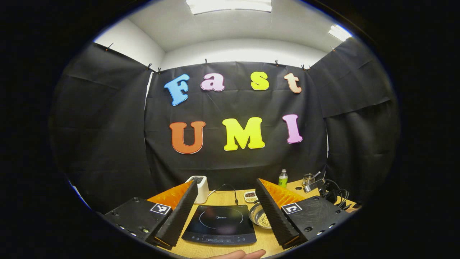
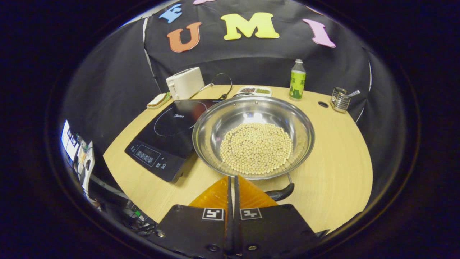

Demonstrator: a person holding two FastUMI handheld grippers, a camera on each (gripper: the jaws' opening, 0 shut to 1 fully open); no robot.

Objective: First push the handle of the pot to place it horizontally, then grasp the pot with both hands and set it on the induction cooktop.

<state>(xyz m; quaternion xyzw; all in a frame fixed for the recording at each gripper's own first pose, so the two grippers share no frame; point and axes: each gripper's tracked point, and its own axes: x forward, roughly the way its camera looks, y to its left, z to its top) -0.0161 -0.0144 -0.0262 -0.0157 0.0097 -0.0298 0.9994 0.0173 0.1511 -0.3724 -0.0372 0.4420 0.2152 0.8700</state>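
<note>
Pot point(image 2: 253, 138), steel, full of pale beans, sits on the counter point(image 2: 334, 158) just ahead of my right tongs point(image 2: 232, 180), which are closed w/ nothing between them. Its dark handle point(image 2: 282, 193) pokes out on the near side, just right of those tips. Induction cooktop point(image 2: 169, 135) lies left of the pot, pot rim overlapping its edge. My left tongs point(image 1: 226, 194) are wide open, empty, held above the counter w/ the cooktop framed between the fingers. Beyond: white toaster point(image 2: 185, 82), green bottle point(image 2: 297, 80), wire holder point(image 2: 339, 99).
</note>
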